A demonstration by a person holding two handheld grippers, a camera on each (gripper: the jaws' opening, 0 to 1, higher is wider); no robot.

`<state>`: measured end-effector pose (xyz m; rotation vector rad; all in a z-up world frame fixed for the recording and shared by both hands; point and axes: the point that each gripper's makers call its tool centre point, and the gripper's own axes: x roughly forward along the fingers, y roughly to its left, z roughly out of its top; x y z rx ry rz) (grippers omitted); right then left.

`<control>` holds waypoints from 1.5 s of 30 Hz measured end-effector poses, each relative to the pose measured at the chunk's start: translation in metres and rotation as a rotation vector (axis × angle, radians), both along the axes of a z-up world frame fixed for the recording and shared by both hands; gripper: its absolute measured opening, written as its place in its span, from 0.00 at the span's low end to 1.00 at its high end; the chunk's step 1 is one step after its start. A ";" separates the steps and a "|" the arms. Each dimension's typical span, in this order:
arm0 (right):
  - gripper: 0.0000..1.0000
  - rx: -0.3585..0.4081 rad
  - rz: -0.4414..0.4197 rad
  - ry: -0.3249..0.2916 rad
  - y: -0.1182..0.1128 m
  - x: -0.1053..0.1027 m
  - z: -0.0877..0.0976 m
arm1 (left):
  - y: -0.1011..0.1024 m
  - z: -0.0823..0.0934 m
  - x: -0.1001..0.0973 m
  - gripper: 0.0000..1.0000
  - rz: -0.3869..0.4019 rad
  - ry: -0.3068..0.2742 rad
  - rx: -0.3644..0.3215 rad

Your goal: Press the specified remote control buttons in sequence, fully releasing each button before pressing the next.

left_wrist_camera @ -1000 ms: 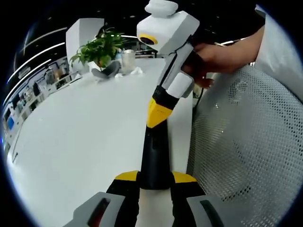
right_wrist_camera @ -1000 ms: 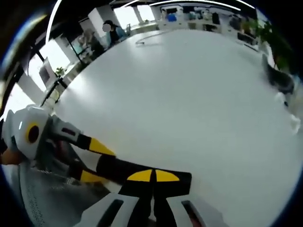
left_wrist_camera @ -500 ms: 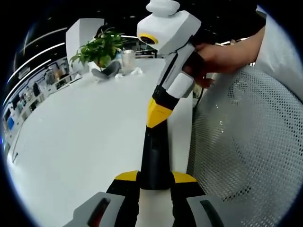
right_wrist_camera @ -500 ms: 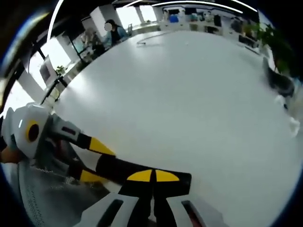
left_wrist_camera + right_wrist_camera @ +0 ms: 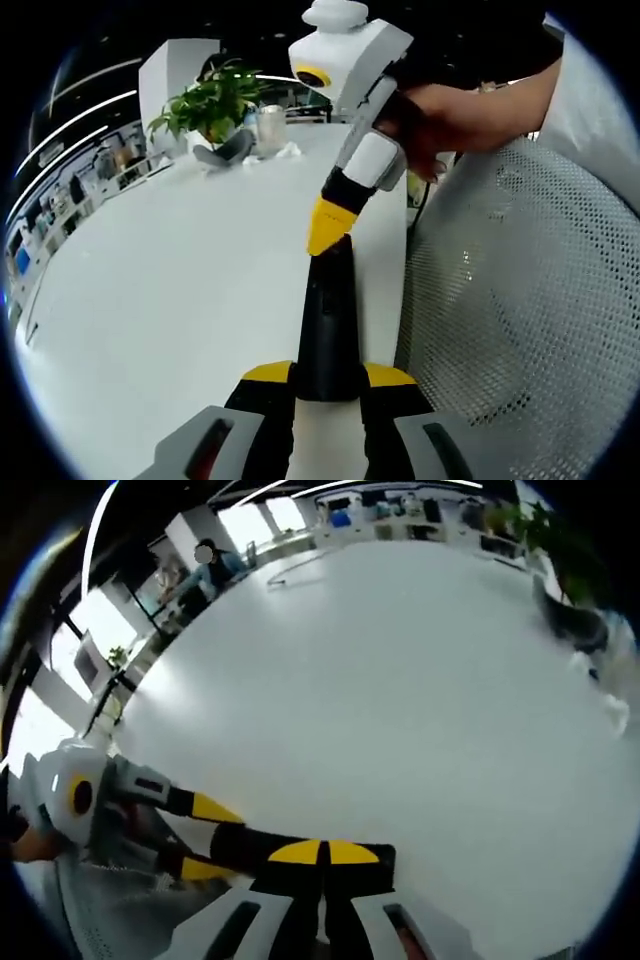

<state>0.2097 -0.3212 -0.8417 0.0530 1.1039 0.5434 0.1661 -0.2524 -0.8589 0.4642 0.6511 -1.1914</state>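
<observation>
Black plastic is what we have clamped: the remote control [image 5: 327, 330] sits between the yellow-tipped jaws of our left gripper [image 5: 328, 378], held out over the near edge of the white table [image 5: 170, 290], with a mesh chair back [image 5: 520, 300] just beside it. We judge the main risk to be the remote tilting or sliding in that narrow hold when pushed from above, since the far end has no support that we can see. Our right gripper [image 5: 328, 226] has its jaws closed together into one yellow point, holding nothing, the tip touching or just above the remote's far end; which button it meets we cannot tell. A sideways slip there could catch a neighbouring button
</observation>
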 end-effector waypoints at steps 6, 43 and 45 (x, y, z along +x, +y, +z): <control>0.00 0.021 -0.003 0.111 0.003 -0.014 -0.003 | 0.000 0.000 0.000 0.24 0.000 0.000 -0.001; 0.00 0.016 -0.023 0.261 -0.002 -0.031 -0.014 | -0.001 0.000 -0.001 0.25 -0.001 0.002 -0.011; 0.00 0.021 -0.019 0.247 -0.003 -0.030 -0.013 | -0.001 0.001 -0.002 0.25 -0.002 0.002 -0.011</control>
